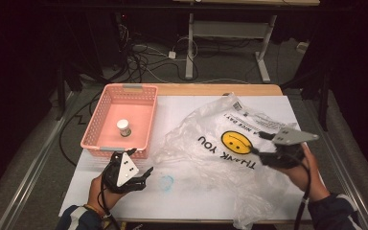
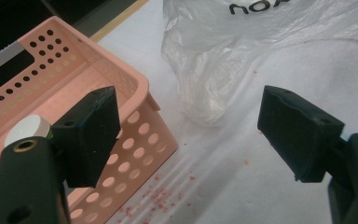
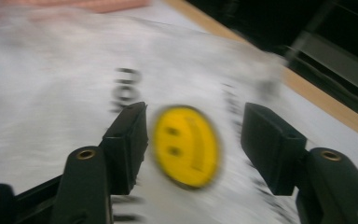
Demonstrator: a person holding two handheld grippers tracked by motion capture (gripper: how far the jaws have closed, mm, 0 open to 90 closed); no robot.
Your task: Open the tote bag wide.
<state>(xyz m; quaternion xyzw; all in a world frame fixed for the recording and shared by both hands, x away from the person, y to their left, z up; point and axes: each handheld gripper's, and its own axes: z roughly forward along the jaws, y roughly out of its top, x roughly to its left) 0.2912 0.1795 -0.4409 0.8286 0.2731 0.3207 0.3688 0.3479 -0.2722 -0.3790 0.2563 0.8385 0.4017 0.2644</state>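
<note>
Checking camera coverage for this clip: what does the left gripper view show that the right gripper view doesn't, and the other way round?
Left gripper view: the pink basket with a white-capped bottle inside, and red crumbs on the white table cover. Right gripper view: the yellow smiley face printed on the plastic bag, blurred. Shared: the bag with part of its black lettering, the cover, and a pair of open black jaws with nothing between them.

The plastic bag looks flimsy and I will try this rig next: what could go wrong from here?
1. The plastic bag lies crumpled and loose, so the right gripper, its fingers open above the smiley print, may pinch a single layer and drag it.
2. A dragged bag could nudge the pink basket holding the small jar.
</note>
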